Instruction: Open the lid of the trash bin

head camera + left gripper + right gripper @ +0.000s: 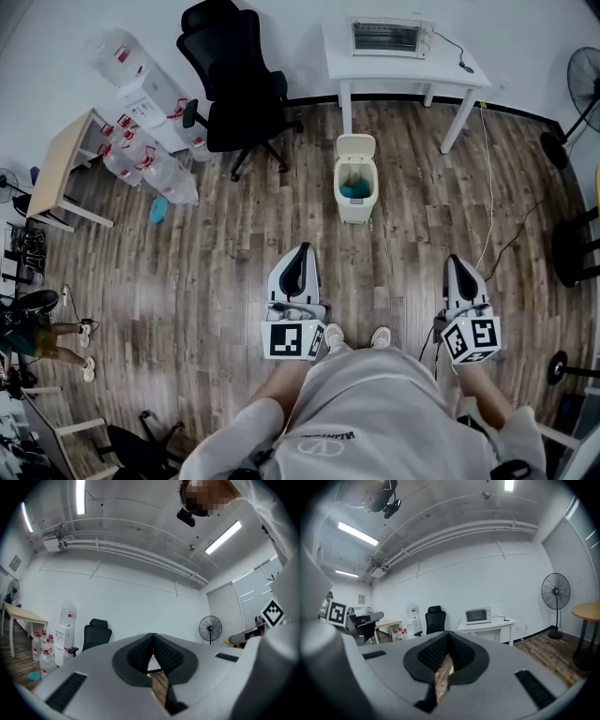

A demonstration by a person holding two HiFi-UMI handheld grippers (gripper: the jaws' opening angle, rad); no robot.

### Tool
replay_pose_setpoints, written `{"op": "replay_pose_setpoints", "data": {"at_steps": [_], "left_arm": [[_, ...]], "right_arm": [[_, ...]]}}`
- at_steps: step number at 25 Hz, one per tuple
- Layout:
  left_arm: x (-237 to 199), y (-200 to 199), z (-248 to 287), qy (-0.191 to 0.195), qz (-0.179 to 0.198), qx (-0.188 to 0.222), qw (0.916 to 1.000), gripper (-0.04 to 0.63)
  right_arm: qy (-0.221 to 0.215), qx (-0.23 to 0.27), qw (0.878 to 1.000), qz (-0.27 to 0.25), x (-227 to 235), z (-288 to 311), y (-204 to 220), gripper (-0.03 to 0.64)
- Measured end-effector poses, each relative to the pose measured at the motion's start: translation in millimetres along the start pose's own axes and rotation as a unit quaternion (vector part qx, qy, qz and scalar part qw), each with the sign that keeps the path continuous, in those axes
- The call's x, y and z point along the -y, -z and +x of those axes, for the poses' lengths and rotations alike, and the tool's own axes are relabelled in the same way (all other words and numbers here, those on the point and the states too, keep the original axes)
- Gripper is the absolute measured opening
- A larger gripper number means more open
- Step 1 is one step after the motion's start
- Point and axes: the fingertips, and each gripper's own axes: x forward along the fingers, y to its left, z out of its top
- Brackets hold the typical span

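The trash bin (355,208) stands on the wooden floor (216,272) just above the middle of the head view, in front of the white table (375,67). Its cream lid (356,146) is tipped up at the far edge, so the mouth is uncovered, and something teal (354,190) lies inside; what it is I cannot tell.

Both tongs hang well short of the bin, low in the frame. The left gripper (301,248) is below the bin and a little to its left, and the right gripper (456,259) is off to the lower right. In each gripper view the ribbed pads meet at the tip with nothing held, on the left gripper (153,636) as on the right gripper (448,633).

A toaster oven (390,37) sits on the table. Left of it is a black office chair (234,84). In the upper left, clear water bottles (155,169) with red labels cluster round a white dispenser (141,94), beside a pale wooden desk (58,159). A fan (586,75) stands at the right edge.
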Motion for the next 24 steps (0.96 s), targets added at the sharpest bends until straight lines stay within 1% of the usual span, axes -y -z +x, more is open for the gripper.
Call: {"op": "replay_pose_setpoints", "data": {"at_steps": [13,19,24], "left_arm": [[11,-4,-9,-0.002,0.004,0.005,1.0,0.002],[12,-3,-16,-0.001,0.005,0.002,1.0,0.002],[19,-6,-11,0.002,0.006,0.005,1.0,0.002]], "right_arm": [[-0.008,-0.002,1.0,0.011,2,-10,6,0.014],[-0.01,-0.003,1.0,0.009,-3,-15,8,0.015],[-0.012,-0.005,1.0,0.006,3,-16,6,0.014]]}}
